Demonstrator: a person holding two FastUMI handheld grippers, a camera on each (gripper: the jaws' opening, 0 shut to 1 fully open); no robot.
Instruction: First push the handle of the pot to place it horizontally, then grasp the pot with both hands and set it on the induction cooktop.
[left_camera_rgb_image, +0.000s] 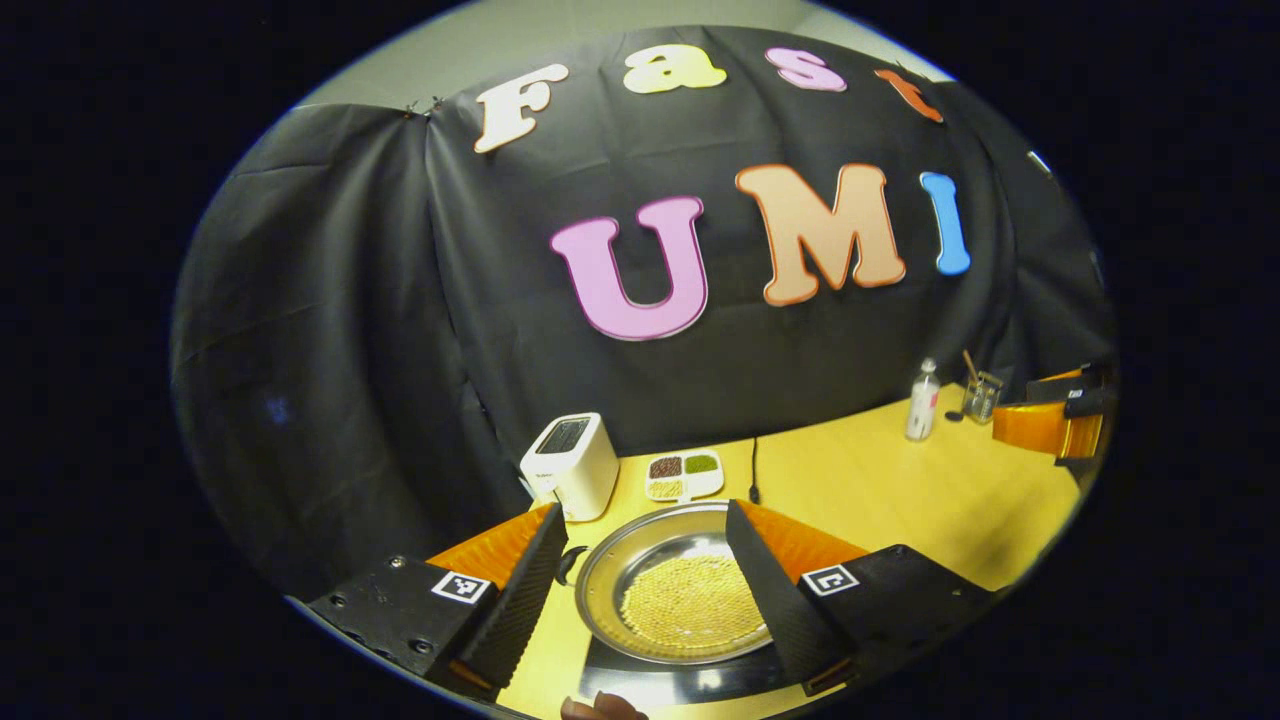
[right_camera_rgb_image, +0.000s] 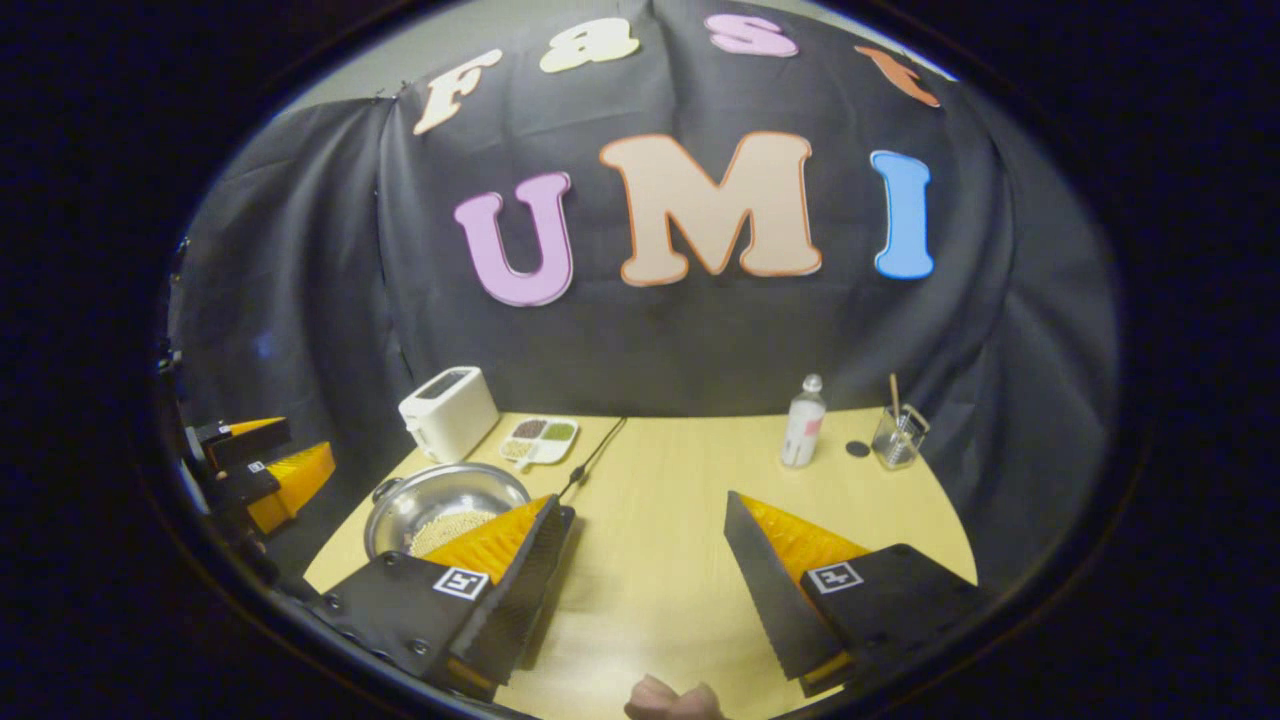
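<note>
**Pot on cooktop, both grippers wide and empty**

Desk (right_camera_rgb_image: 680, 520) bare at centre. Induction cooktop (left_camera_rgb_image: 680, 680) at near left corner, carrying pot (left_camera_rgb_image: 665, 595), beans inside, seemingly placed. Left gripper (left_camera_rgb_image: 640, 590) spread wide above, gripping nothing. Right gripper (right_camera_rgb_image: 650, 570) likewise wide, empty, over mid-desk. Handle (left_camera_rgb_image: 570, 563) at pot's left.

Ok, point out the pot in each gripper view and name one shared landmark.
Left gripper view: the pot sits bottom centre, between that gripper's own fingers, on the induction cooktop.
Right gripper view: the pot is lower left.
Shared landmark: the white toaster, just behind it.
</note>
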